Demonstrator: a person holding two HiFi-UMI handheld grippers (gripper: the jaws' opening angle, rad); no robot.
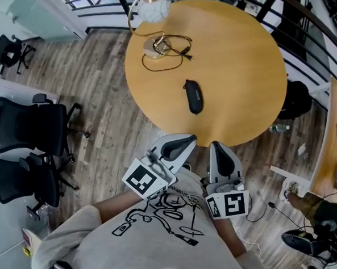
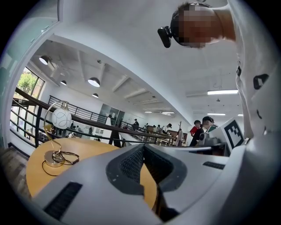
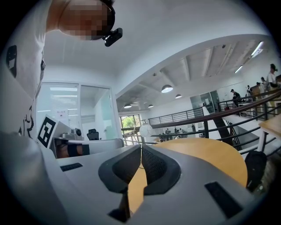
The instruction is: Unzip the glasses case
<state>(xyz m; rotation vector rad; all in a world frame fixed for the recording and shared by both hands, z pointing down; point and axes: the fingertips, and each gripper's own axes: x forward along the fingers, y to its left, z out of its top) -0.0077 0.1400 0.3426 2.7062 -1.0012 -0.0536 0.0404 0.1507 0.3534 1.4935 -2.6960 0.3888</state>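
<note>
Glasses case lies on the tabletop, untouched; we hold our left tongs and right tongs pressed together, empty, just short of its near edge.

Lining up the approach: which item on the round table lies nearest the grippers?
The black glasses case, lying alone on the near half. The lamp and its coiled cable sit by the far edge, well beyond it.
</note>
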